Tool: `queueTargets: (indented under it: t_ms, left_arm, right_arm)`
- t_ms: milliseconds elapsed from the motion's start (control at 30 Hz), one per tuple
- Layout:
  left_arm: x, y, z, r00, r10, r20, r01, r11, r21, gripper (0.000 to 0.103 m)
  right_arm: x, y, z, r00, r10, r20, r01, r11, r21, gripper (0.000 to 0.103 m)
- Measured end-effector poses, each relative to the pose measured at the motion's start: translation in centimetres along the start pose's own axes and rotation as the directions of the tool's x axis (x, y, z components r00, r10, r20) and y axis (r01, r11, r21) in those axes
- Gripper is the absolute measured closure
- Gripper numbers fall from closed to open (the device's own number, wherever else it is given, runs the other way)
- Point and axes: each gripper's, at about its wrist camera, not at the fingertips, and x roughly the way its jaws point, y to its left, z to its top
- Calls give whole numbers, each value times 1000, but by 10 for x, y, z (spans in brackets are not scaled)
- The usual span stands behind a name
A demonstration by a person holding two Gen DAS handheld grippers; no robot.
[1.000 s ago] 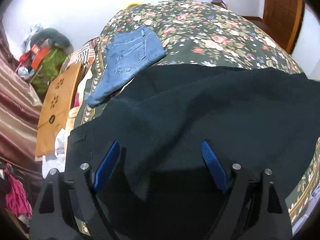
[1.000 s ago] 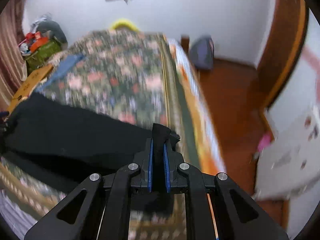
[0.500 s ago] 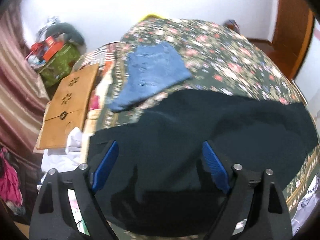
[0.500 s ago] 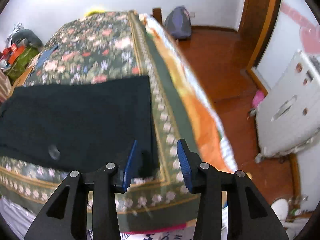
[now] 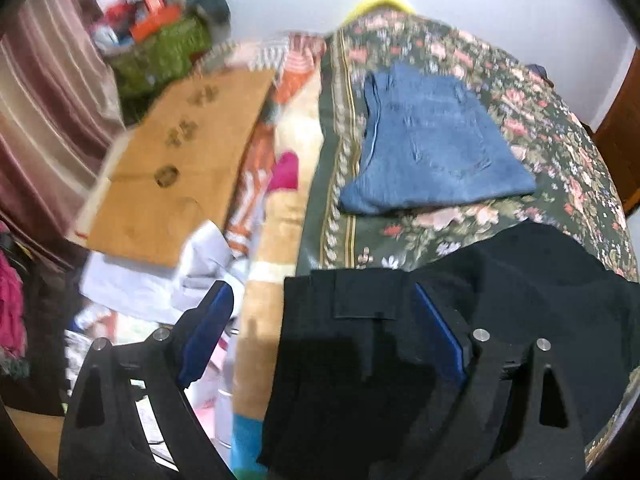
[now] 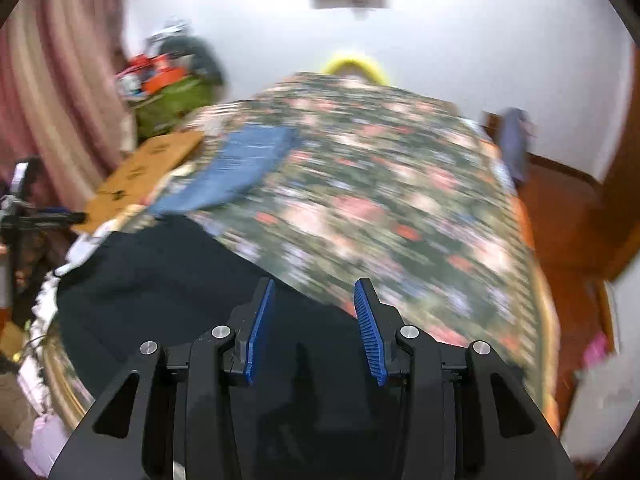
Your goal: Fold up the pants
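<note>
Pants (image 5: 500,292), black, lie flat across near edge of bed (image 5: 560,152), waistband end at left bed edge. Fabric looks soft, matte, limp; likely light, drapes and slides easily. Best hold probably at waistband corner or hem edge, pinching both layers. Left tongs (image 5: 320,328) wide open over waistband, holding nothing. Right tongs (image 6: 314,320) open, empty, above dark cloth. Bedspread floral, woven. Folded blue jeans (image 5: 432,148) lie beyond, coarse denim.
</note>
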Motion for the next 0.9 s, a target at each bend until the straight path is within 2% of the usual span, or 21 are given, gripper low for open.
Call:
queueTargets:
  t_ms: [133,233,300,400,433,500,567,667,800,900]
  left_arm:
    - [38,-2,-5,998,-16,-68,19,999,49,13]
    - [60,-7,-11,995,-4,-101,13,996,89,14]
    - [69,-8,-14,993,-45,-109,54,995,80,17]
    - [67,-6,-18,990,-110,-88,116,992,59,37]
    - [65,-5,-20,986,-142,-81,146,989,39,48]
    - [62,-8,-24,988,-139,-61,141,989,36,54]
    - [57,-13,-28,993,-114,-30,115,991,62,61]
    - [53,-15,-33,998,-64,4,64,995,72,72]
    - [52,-7,-34,999,24,23,-25,998,65,74]
    - [58,-2,-36,998,59,16,-60,994,87,73]
  right_arm:
    - [51,47,37,998,68,-19,-69,993,-94,65]
    - [85,67,53,988,132,-78,-140,984,-109,65]
    - [115,82,59,976,165,-143,-183,976,-121,65]
    - [151,96,57,953,183,-242,-219,967,-130,65]
    - [158,98,55,946,184,-268,-225,966,-129,65]
    - [173,101,51,923,217,-317,-262,959,-107,75]
    - [176,104,48,912,241,-331,-286,953,-95,87]
    - [174,108,48,925,226,-306,-274,954,-124,93]
    - [168,114,52,957,163,-241,-209,961,-179,96]
    - [168,121,59,975,107,-197,-152,961,-230,101]
